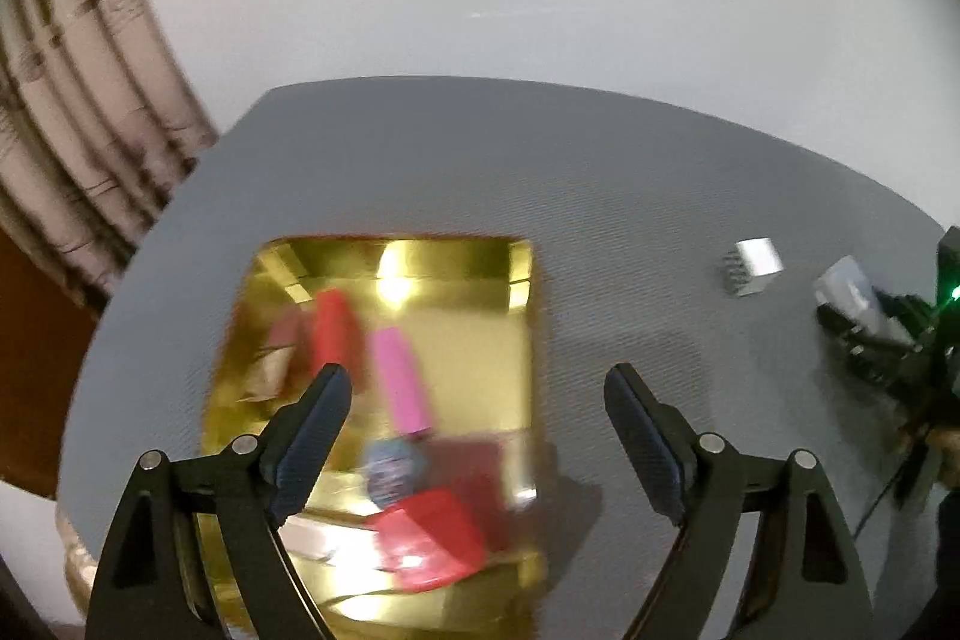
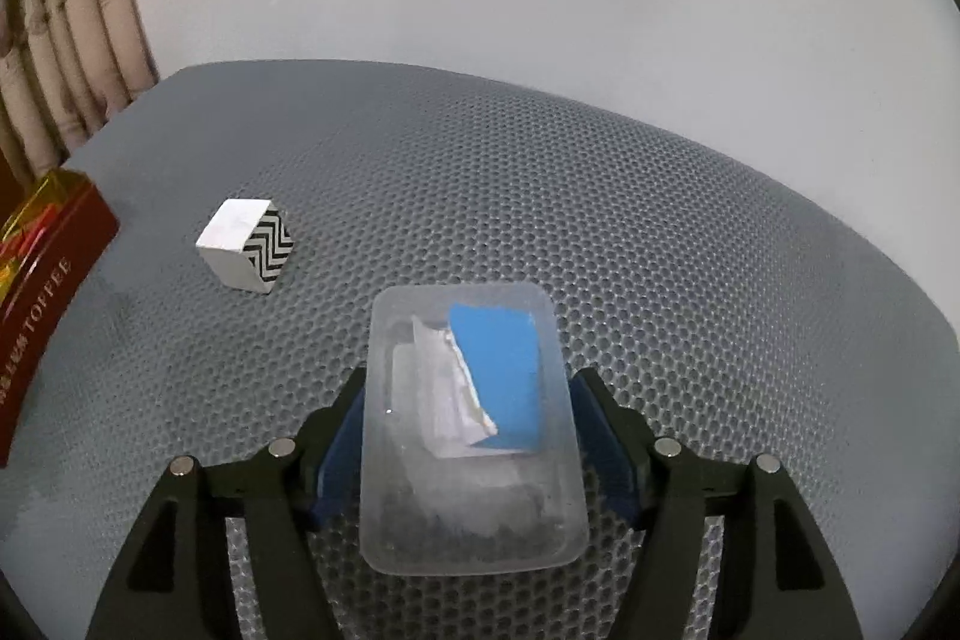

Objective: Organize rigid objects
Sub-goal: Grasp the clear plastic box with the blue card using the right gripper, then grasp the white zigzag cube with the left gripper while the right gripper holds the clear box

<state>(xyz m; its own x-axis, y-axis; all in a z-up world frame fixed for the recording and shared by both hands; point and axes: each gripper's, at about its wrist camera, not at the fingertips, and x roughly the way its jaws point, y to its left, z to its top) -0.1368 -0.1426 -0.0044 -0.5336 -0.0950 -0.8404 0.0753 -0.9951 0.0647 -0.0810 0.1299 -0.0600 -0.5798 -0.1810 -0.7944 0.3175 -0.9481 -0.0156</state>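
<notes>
The right hand-held gripper (image 2: 471, 436) straddles a clear plastic box (image 2: 471, 430), grip uncertain, while the left hand-held gripper (image 1: 477, 388) hangs spread above a gold tray (image 1: 456, 280).

Red box (image 2: 42, 274) side: gold lettering "TOFFEE"; word before it cut off, unreadable.

Bare mat (image 2: 540, 196) beyond zigzag cube (image 2: 247, 246).

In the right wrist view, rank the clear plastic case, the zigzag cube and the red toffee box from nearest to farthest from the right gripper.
1. Clear plastic case: between the fingers of the right gripper.
2. Zigzag cube: up and left on the grey mat.
3. Red toffee box: far left edge, partly cut off.
</notes>
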